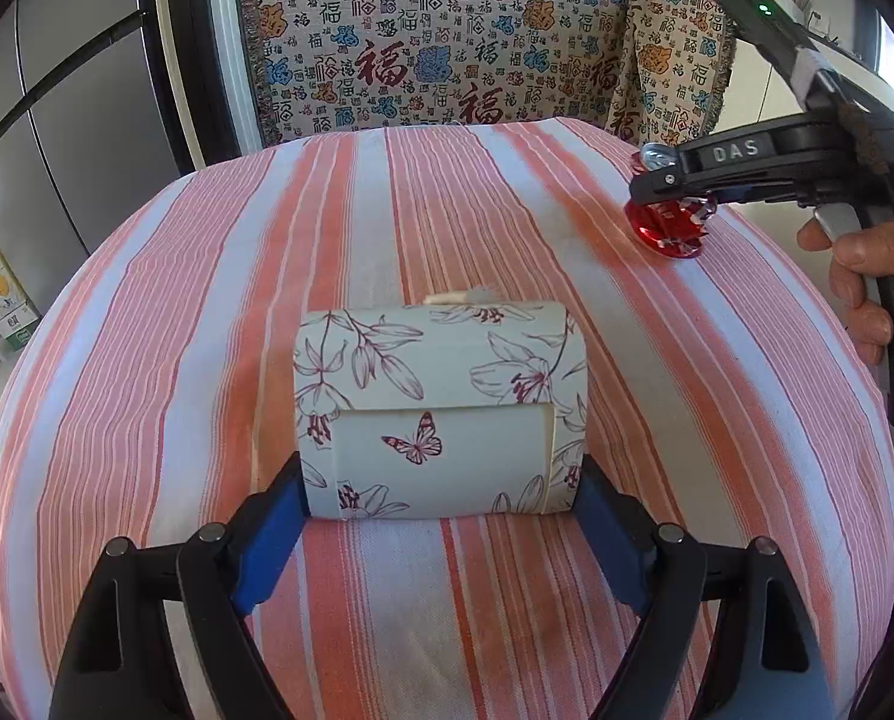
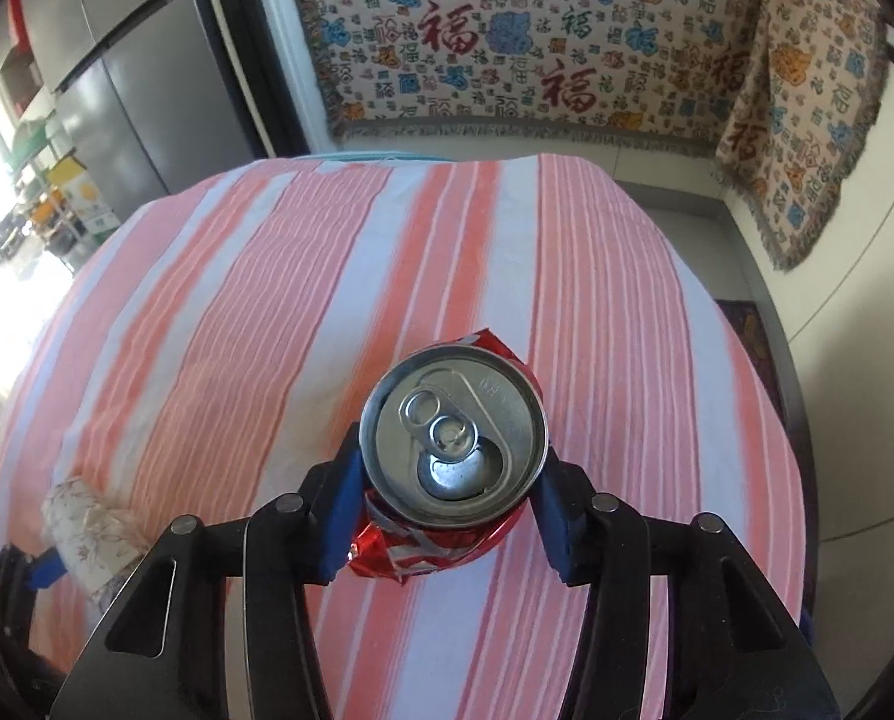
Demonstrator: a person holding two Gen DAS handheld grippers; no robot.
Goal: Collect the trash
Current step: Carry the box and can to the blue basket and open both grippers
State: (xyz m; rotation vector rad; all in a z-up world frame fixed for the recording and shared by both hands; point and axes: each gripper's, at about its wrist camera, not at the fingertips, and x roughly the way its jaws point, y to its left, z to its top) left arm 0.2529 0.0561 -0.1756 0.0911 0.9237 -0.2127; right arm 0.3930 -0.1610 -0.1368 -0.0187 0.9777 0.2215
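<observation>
A: We have the crushed red aluminium drink can (image 2: 453,456) sitting between the blue pads of our right gripper (image 2: 447,516), out on the pink-and-white striped tablecloth (image 2: 237,330). Both pads look pressed to its crumpled sides just under the silver lid, so we read the jaws as narrowed onto the can.

B: Agreed. It should be light, thin-walled and already buckled, so we judge it will give further under pressure. The torn folds near the bottom look sharp and slick; the firmer band below the rim is where we'd keep our hold.

A: And our left gripper (image 1: 441,504)?

B: Its jaws stand wide around the white floral-printed paper box with a butterfly (image 1: 441,408), pads against both lower sides. We take that as a grip on a wide thing. Card like that is light and stiff-ish but dents easily, so no harder squeeze.

A: Room to move?

B: The can lies near the table's right side in the left wrist view, the box nearer the middle. Open cloth lies all around both. A patterned woven throw (image 2: 567,48) hangs beyond the far edge, well apart, so lifting straight up looks unobstructed.
</observation>
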